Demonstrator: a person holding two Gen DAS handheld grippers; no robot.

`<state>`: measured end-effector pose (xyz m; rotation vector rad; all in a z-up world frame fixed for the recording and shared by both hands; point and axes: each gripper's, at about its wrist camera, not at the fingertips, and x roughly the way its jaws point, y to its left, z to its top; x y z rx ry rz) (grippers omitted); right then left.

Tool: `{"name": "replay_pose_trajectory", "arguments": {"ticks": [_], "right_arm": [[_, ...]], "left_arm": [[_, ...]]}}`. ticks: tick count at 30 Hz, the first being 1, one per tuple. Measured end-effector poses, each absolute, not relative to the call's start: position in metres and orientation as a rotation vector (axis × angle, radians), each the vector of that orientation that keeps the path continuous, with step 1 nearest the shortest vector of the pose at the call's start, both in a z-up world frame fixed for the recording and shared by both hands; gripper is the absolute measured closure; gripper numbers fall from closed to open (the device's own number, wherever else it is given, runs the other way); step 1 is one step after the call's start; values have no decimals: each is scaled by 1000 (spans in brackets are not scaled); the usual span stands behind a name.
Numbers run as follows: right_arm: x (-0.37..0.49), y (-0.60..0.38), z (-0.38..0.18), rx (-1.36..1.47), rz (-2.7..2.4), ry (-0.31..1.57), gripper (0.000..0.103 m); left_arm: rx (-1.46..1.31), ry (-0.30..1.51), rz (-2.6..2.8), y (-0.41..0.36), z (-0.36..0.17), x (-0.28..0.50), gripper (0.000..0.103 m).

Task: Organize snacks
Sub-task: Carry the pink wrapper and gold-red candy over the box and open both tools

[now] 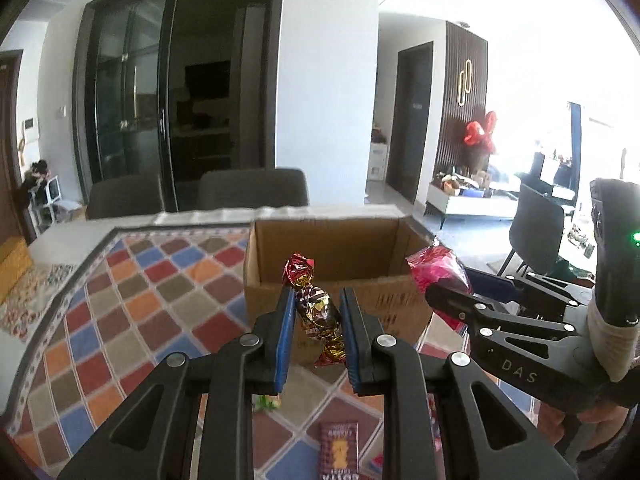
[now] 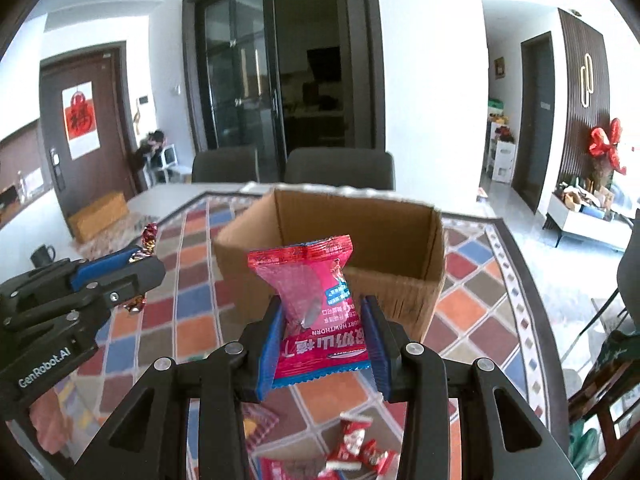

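A crinkled red-and-gold foil-wrapped candy [image 1: 318, 312] is clamped between the blue pads of the left hand-held gripper [image 1: 318, 322], whose jaws are drawn together on it; its twisted top stands above the fingertips and its lower end hangs below them. In the right wrist view the same left hand-held gripper is seen at the left edge, lifted above a surface [image 2: 192, 240] covered by a cloth of coloured diamond patches (red, orange, blue, brown and grey), with the foil ends showing above and below its fingers.

Further right, an open brown cardboard box [image 1: 320, 248] stands on the patterned cloth just beyond both grippers; nothing can be made out inside it from these angles. Two dark chair backs [image 2: 336, 168] are seen behind the far edge of the surface.

To the right, a flat pink plastic snack packet with white lettering [image 2: 316, 308] is held upright between the blue pads of the right hand-held gripper [image 2: 322, 340], the jaws closed against its two sides, in front of the box's near wall. From the left wrist view this packet appears as a pink shape beside the box's right corner.

Low in the frames, other snacks remain on the cloth: several small red-and-white wrapped sweets [image 2: 360, 448] below the right hand-held gripper, and a brown rectangular packet with a yellow figure [image 1: 340, 448] below the left one.
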<state>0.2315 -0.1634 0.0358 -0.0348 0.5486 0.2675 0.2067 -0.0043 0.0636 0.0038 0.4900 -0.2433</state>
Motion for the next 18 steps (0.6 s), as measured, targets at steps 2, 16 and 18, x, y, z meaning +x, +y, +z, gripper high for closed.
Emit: {"name": "replay_pose_trajectory", "arguments": {"ticks": [2,16,18], "right_arm": [[237,-165,44,-25,267,536,63],[298,-174,68,27,245,550,63],[308,-176,66,25,237,565,63]], "left_arm": [[10,481,-248,-5,71,213,80],[71,513,-284,-20,99,286,80],[71,538,-287,-22,96,302,80]]}}
